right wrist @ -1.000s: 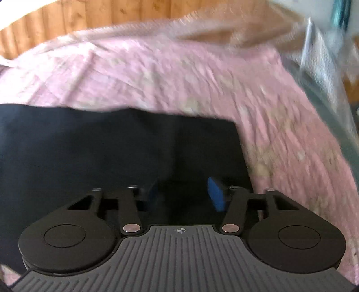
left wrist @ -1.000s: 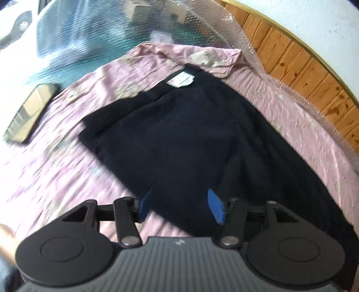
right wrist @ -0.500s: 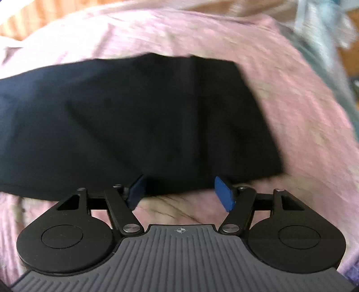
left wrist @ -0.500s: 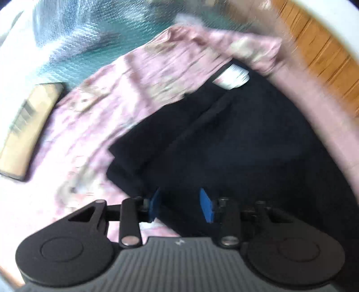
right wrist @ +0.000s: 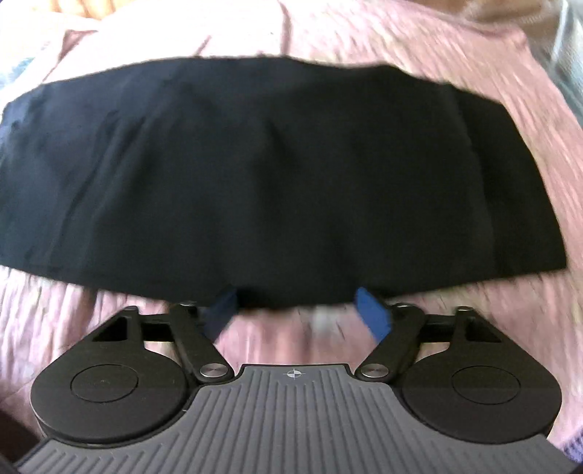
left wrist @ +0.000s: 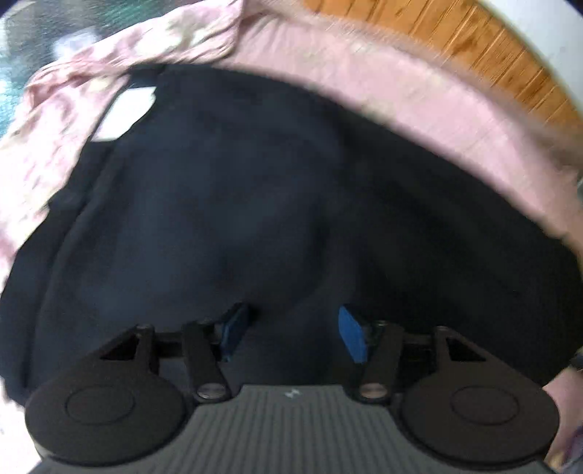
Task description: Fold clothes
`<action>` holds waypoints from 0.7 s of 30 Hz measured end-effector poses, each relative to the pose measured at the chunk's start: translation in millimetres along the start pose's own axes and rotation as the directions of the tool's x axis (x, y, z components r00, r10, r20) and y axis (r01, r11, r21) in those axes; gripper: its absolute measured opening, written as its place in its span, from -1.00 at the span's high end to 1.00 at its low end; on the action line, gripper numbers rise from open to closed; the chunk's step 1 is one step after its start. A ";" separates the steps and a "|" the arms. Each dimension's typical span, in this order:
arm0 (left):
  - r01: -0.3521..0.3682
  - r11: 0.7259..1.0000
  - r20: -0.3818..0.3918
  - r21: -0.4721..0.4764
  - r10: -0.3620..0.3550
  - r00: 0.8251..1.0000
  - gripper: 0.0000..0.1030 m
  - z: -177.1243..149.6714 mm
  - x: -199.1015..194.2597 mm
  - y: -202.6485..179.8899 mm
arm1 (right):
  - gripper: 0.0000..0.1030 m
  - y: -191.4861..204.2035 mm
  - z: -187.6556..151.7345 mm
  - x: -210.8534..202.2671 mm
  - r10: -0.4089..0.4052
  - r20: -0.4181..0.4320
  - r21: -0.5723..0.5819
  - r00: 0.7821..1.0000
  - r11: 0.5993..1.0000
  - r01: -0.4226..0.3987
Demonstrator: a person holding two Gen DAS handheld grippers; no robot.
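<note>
A dark navy garment (left wrist: 255,204) lies flat on a pink sheet (left wrist: 419,91), with a white label (left wrist: 124,113) at its far left end. My left gripper (left wrist: 291,331) is open, low over the middle of the cloth, nothing between its blue pads. In the right wrist view the same garment (right wrist: 277,175) lies as a wide band across the pink sheet (right wrist: 364,32). My right gripper (right wrist: 297,310) is open at the garment's near edge, its fingertips just at the hem, holding nothing.
A wooden panel (left wrist: 455,43) runs behind the bed at the upper right. Crumpled pink sheet (left wrist: 153,40) bunches at the far left beyond the label, with bubble wrap (left wrist: 32,32) past it. Both views are motion-blurred.
My left gripper has moved forward over the garment, so the cloth now fills its view. My right gripper has drawn back from over the cloth to its near edge and opened wider.
</note>
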State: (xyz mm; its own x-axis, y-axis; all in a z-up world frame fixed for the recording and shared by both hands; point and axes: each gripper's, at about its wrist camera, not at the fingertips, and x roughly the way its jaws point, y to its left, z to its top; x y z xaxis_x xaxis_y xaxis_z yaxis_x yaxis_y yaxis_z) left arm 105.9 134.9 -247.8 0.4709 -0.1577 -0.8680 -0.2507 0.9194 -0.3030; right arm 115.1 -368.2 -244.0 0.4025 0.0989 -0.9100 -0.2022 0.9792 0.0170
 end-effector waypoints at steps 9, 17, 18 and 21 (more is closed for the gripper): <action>0.040 0.939 0.032 0.341 -0.054 0.998 -0.12 82.8 125.9 -138.4 | -0.34 6.9 71.9 49.5 -0.110 0.078 0.121 0.991 0.988 0.100; 0.077 0.976 0.039 0.204 -0.086 0.995 -0.09 103.4 111.1 -142.2 | -0.28 13.1 38.9 19.2 -0.103 0.085 0.138 0.991 0.986 0.090; 0.099 0.973 0.026 0.207 -0.107 0.994 -0.10 93.6 103.8 -146.2 | -0.29 12.0 50.8 18.4 -0.118 0.123 0.117 0.985 0.988 0.104; 0.134 0.967 -0.057 0.216 -0.124 0.991 -0.10 45.3 96.6 -164.2 | -0.25 -5.4 99.0 54.6 -0.136 0.157 0.078 0.978 0.989 0.125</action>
State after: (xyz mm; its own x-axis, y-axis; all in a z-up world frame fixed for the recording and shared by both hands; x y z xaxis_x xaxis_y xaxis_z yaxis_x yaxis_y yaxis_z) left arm 230.9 -14.9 -264.1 0.4493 -0.2910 -0.8446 0.0037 0.9460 -0.3240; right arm 226.6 -350.6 -252.7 0.5614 -0.0086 -0.8275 -0.0804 0.9946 -0.0649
